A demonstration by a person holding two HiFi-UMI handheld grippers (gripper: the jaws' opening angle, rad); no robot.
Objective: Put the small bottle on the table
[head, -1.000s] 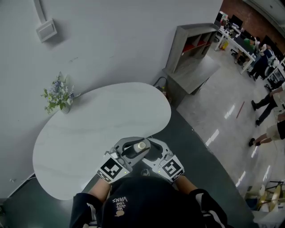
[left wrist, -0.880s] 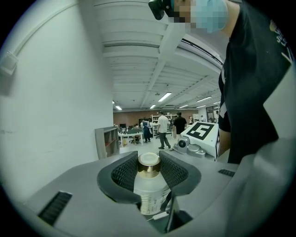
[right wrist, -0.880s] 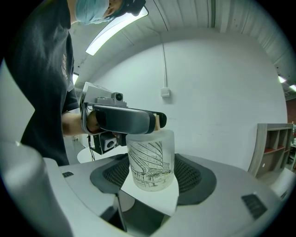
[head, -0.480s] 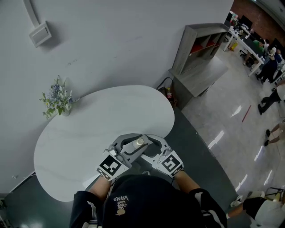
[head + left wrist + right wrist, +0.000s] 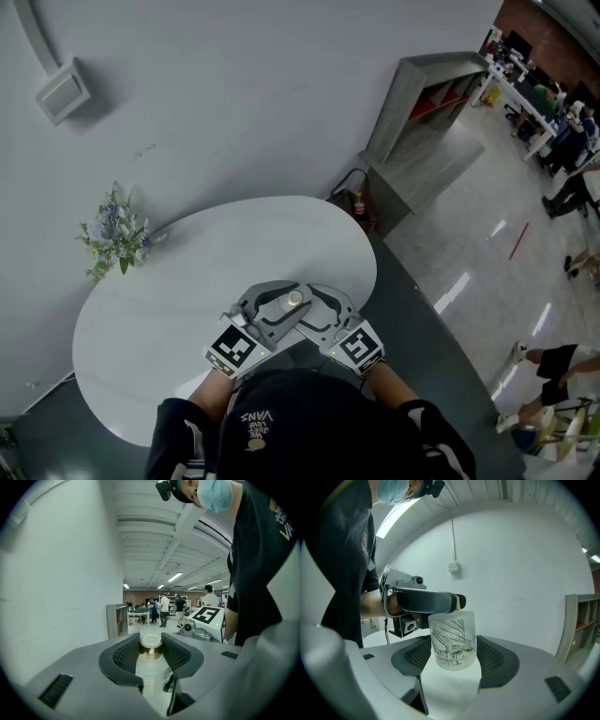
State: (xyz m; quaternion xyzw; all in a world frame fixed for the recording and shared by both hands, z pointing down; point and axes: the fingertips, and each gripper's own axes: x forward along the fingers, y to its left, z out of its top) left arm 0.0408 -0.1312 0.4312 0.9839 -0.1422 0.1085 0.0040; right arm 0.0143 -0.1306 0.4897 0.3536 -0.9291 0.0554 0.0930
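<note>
Both claws are holding the small bottle point(image 5: 294, 299) above the near edge of the desk point(image 5: 187, 272).
The left claw point(image 5: 281, 305) is clamping its ribbed pads point(image 5: 127, 653) on the gold cap point(image 5: 151, 648), jaws partly closed. The right claw point(image 5: 314, 307) is gripping the frosted body from the opposite side. The small bottle is hanging upright between them, just inside the white desk's near edge, well apart from the flower vase point(image 5: 117, 239) at the far left edge.

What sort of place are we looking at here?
Probably a large open-plan office or lab: rows of desks with people at the far end, a grey shelf unit by the wall, a glossy floor.
</note>
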